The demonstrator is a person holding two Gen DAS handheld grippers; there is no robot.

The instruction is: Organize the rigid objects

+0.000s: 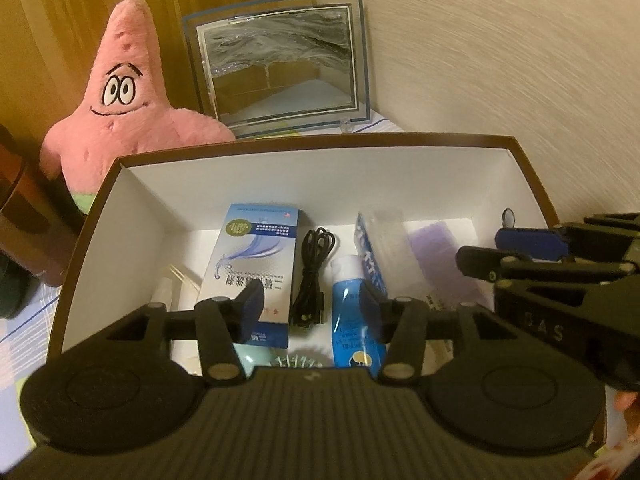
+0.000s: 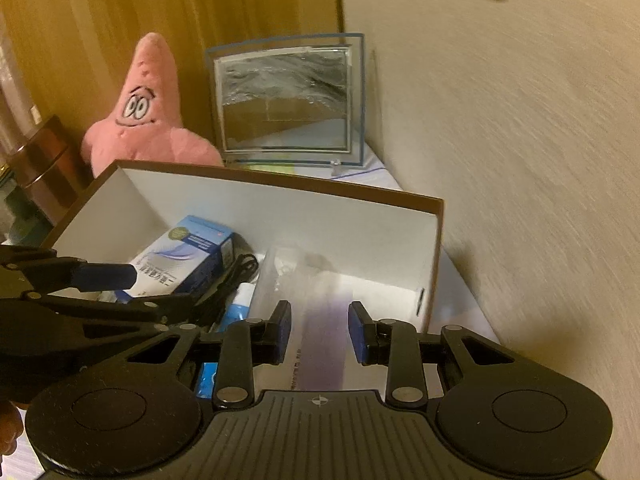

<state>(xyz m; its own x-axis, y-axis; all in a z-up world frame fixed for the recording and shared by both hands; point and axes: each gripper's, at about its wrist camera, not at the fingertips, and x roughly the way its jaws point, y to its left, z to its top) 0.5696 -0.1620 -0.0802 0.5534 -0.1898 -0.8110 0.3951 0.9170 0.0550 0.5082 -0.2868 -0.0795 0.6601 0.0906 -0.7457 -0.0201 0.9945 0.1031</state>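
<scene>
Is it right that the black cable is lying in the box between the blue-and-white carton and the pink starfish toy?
Not quite. In the left wrist view, the black cable lies in the box between the blue-and-white carton and the blue tube with the white cap. The pink starfish toy sits outside, behind the box.

- A matt white cardboard box (image 1: 460, 184) is seen.
- A fuzzy pink plush starfish (image 1: 128, 120) is shown.
- A glossy glass frame (image 2: 288, 100) is seen.
- A rough textured wall (image 2: 520, 160) is shown.
</scene>
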